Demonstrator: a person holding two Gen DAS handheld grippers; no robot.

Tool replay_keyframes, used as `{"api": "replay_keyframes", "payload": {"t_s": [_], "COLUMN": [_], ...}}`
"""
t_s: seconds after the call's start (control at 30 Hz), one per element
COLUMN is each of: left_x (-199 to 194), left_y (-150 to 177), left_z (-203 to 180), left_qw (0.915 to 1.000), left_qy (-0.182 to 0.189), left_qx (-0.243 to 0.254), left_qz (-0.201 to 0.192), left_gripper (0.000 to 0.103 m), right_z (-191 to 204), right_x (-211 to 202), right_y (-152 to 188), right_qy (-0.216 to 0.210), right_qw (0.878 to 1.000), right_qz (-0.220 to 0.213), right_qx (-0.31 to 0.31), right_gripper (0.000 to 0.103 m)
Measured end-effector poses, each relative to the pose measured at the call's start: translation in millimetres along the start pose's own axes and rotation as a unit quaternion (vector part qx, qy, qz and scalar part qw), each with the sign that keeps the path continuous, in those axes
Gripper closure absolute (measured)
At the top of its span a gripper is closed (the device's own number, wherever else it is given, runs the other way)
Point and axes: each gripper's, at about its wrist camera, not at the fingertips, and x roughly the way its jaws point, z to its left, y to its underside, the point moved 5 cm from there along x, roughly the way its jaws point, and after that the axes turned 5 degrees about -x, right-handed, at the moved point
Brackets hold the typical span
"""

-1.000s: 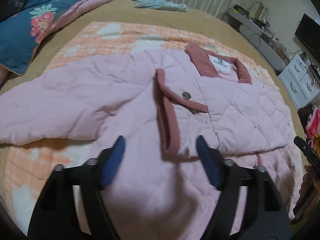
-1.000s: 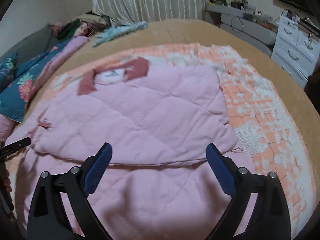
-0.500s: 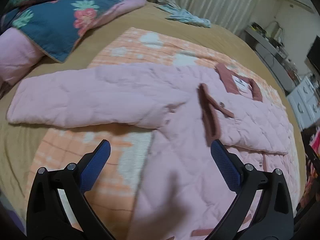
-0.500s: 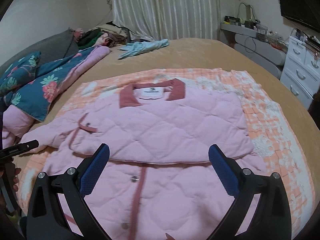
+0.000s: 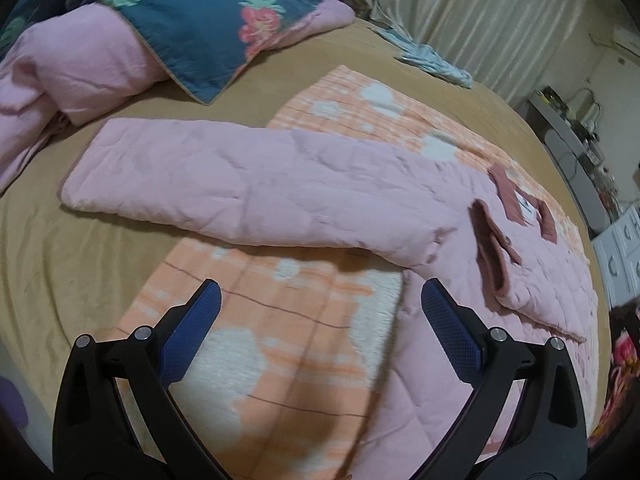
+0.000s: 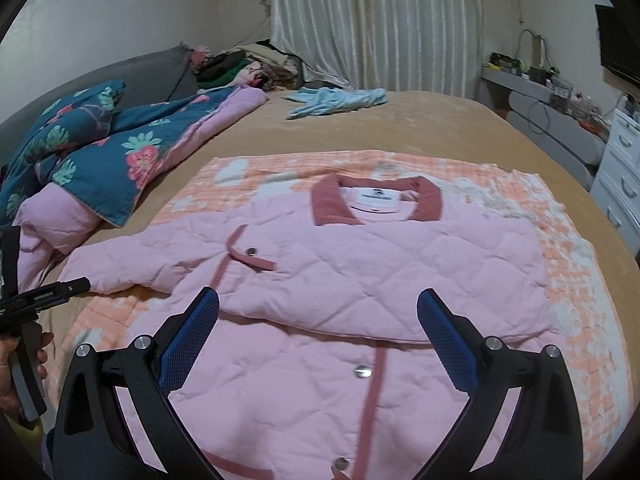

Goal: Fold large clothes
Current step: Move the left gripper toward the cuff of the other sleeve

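A pink quilted jacket [image 6: 360, 272] with dusty-red collar and trim lies flat on an orange-and-white blanket [image 6: 568, 264] on the bed. Its right half is folded across the front; the left sleeve [image 5: 248, 184] stretches out sideways onto the tan bedspread. My left gripper [image 5: 320, 300] hovers open above the blanket, just short of that sleeve, nothing between its blue pads. My right gripper [image 6: 318, 300] is open over the jacket's lower front, holding nothing. The left gripper's tip [image 6: 60, 288] and the hand holding it show at the right wrist view's left edge.
A blue floral quilt [image 5: 208, 12] over pink bedding [image 5: 72, 64] lies at the bed's far left. A light blue garment [image 6: 340, 100] rests near the curtains. White drawers [image 6: 620, 176] and a cluttered shelf stand to the right of the bed.
Both grippers have pulled back from the jacket. The left one opened wider and swung left toward the outstretched sleeve. The right view now takes in the whole jacket.
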Motion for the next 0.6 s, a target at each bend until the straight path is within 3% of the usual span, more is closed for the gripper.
{"api": "replay_keyframes", "payload": {"t_s": [0.6], "left_x": [25], "left_y": [-21], "left_z": [100], "left_qw": [0.9932], "left_qy": [-0.025], "left_qx": [-0.112], "left_qz": [-0.016], "left_gripper": [0.009], "right_z": [100], "right_x": [40], "right_y": [-7], "right_qy": [-0.039], "right_qw": [0.996], "right_qz": [0.018], "right_qx": [-0.075], "right_gripper": [0.004]}}
